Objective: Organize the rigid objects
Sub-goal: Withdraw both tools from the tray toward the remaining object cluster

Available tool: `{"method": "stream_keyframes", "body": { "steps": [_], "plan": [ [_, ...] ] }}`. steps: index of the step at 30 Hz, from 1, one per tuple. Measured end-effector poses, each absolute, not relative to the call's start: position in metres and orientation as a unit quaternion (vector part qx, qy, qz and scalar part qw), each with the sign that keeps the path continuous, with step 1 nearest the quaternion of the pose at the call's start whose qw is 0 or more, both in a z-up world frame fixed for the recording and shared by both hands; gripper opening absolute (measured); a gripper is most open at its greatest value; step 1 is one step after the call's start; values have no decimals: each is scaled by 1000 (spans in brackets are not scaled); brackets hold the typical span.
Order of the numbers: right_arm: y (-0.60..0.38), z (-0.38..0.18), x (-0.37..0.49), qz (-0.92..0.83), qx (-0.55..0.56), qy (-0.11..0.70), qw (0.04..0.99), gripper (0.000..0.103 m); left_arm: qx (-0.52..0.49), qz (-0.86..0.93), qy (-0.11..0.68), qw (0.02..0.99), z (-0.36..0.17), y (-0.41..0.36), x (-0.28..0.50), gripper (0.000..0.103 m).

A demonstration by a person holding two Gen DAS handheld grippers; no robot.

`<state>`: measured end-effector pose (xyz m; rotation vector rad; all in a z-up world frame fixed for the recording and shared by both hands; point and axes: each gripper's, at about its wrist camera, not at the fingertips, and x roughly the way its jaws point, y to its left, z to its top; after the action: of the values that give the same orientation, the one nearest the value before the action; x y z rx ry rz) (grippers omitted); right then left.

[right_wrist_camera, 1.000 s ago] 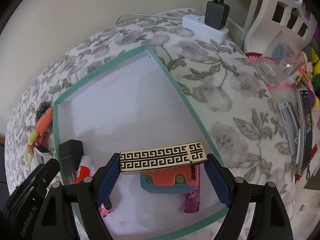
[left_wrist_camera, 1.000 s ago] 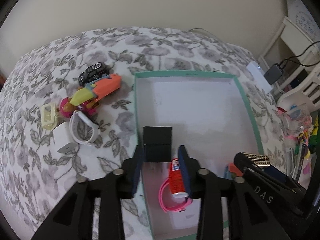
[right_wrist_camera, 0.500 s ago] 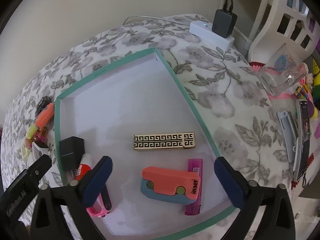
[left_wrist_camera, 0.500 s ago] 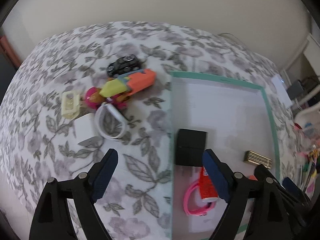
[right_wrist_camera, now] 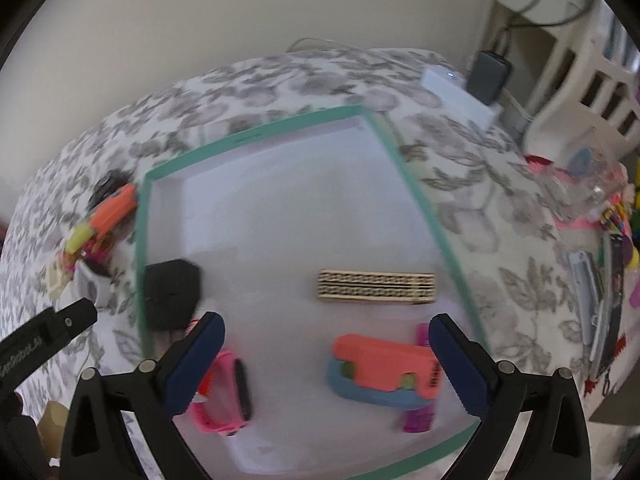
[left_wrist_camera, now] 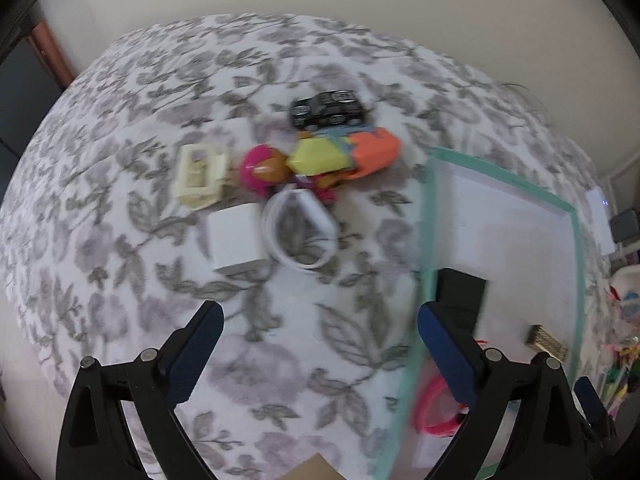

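Through your left wrist camera, your left gripper (left_wrist_camera: 318, 332) hangs over the floral cloth (left_wrist_camera: 120, 240) with its jaws opening wide and nothing between them; the right-hand finger (left_wrist_camera: 444, 354) overlaps the teal edge of the box (left_wrist_camera: 426, 216). Ahead on the cloth the loose items sit in a cluster: a black toy car (left_wrist_camera: 328, 109) farthest back, an orange and yellow toy (left_wrist_camera: 344, 154) just in front of it, a pink toy (left_wrist_camera: 262, 170) touching that, a cream plastic piece (left_wrist_camera: 199, 176) to the left, a white cube (left_wrist_camera: 236, 240) and a white ring-shaped band (left_wrist_camera: 300, 236) side by side nearest you. Inside the box you can see a black block (left_wrist_camera: 460, 292) by the left wall, a pink band (left_wrist_camera: 434, 408) partly hidden behind the finger, and a gold patterned bar (left_wrist_camera: 548, 340) at the right. Through your right wrist camera, your right gripper (right_wrist_camera: 328, 360) is spread fully and empty above the box (right_wrist_camera: 256, 134). On the box floor lie the gold patterned bar (right_wrist_camera: 376, 286), apart from both fingers, a coral and blue piece (right_wrist_camera: 384, 372) resting over a purple lighter (right_wrist_camera: 420, 420), a pink watch (right_wrist_camera: 224, 396) at lower left, and the black block (right_wrist_camera: 170, 294) against the left wall. The view is blurred, so finer detail is unreadable.
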<state>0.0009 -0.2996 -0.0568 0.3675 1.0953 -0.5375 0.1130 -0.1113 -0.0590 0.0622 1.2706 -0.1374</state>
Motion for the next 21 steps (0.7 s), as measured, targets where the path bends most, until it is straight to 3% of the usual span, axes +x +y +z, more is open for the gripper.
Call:
{"method": "stream_keyframes", "body": {
  "steps": [21],
  "plan": [
    [-199,-57,39,-116,144,504,844,103,-67,82,603,791,-58,27,155,98]
  ]
}}
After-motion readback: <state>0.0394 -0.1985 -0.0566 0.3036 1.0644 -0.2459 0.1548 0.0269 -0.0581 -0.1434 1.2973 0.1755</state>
